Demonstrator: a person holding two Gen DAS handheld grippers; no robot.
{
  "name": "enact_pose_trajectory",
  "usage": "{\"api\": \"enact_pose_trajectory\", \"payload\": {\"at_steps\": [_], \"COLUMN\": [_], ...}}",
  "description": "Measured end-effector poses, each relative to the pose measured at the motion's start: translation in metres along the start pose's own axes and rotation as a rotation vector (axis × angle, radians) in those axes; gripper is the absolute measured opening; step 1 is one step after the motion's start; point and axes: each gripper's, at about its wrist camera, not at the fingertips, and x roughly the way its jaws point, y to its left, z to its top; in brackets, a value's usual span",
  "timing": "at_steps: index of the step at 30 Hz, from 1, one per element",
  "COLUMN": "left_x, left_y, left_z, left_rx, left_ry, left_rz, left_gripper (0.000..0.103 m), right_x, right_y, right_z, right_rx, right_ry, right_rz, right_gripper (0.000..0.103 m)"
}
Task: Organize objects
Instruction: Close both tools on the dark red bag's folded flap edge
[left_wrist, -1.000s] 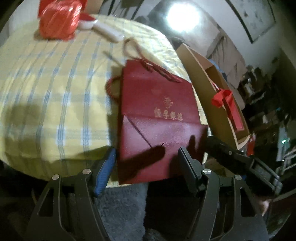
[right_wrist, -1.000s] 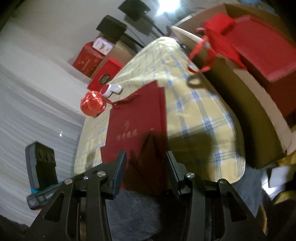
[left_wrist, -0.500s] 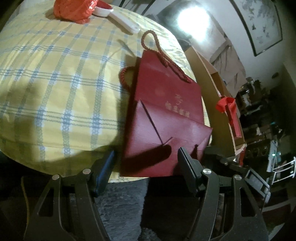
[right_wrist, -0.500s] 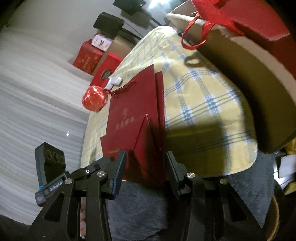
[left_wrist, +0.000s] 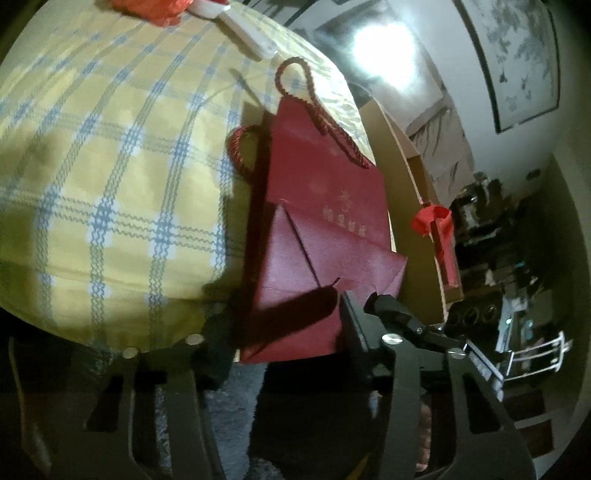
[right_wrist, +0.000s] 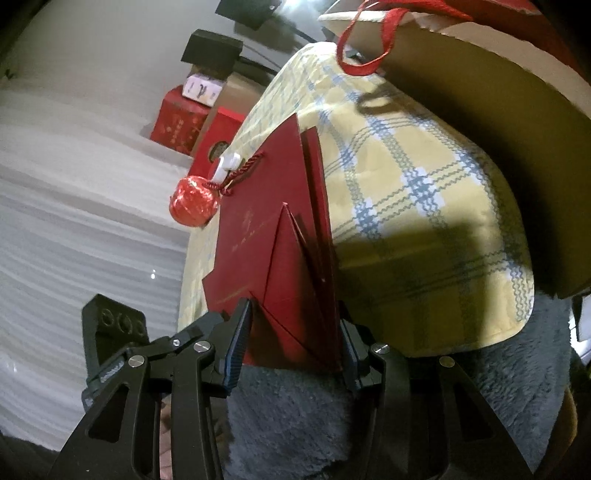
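The red paper bag (left_wrist: 325, 221) lies folded flat on the yellow checked cloth (left_wrist: 110, 192) that covers the tabletop, and I take it as my landmark. Its bottom end hangs over the near edge of the cloth, and its twisted cord handles (left_wrist: 295, 92) lie at the far end.

To the left of the bag the cloth is bare, with long shadows across it. Beyond the bag's handles, at the far side, sits a shiny red ball of ribbon (right_wrist: 192, 203), and beside it a white object (left_wrist: 251, 37) which I cannot identify.

At the bag's overhanging bottom edge the left hand-held gripper (left_wrist: 280, 332) has just been closing. Its two fingers now stand either side of the folded base, about as wide as the bag; whether the pads actually press the paper I cannot tell, since that end is blurred and in shadow. The right hand-held gripper (right_wrist: 291, 332) stands at the same end, toward the bag's right corner. Its blue-padded fingers (right_wrist: 236, 332) are half open and bracket the folded gusset, close against the paper on both sides, though a firm clamp is not clear.

Right of the bag stands an open cardboard box (left_wrist: 413, 177), touching the cloth's edge, with a red item and red ribbon (left_wrist: 432, 221) inside. Below the bag's near end lies grey plush fabric (right_wrist: 295, 413).
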Motion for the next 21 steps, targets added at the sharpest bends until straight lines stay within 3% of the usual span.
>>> {"api": "enact_pose_trajectory", "payload": {"at_steps": [4, 15, 19, 21], "left_x": [-0.002, -0.010, -0.005, -0.003], "left_y": [0.005, 0.001, 0.014, 0.017], "left_z": [0.002, -0.020, -0.026, -0.027], "left_rx": [-0.032, -0.023, -0.074, -0.078], "left_ry": [0.005, 0.040, 0.059, 0.052], "left_rz": [-0.025, -0.029, -0.060, -0.069], "left_gripper": [0.038, 0.036, 0.036, 0.041], "right_x": [-0.005, -0.015, -0.015, -0.016], "right_y": [0.002, 0.001, -0.003, -0.004], "right_z": [0.001, -0.013, -0.015, -0.014], "right_rx": [-0.005, 0.031, 0.044, 0.047], "right_ry": [-0.008, 0.006, 0.008, -0.006], "right_rz": [0.011, 0.027, 0.011, 0.005], "right_gripper": [0.036, 0.036, 0.041, 0.055]}}
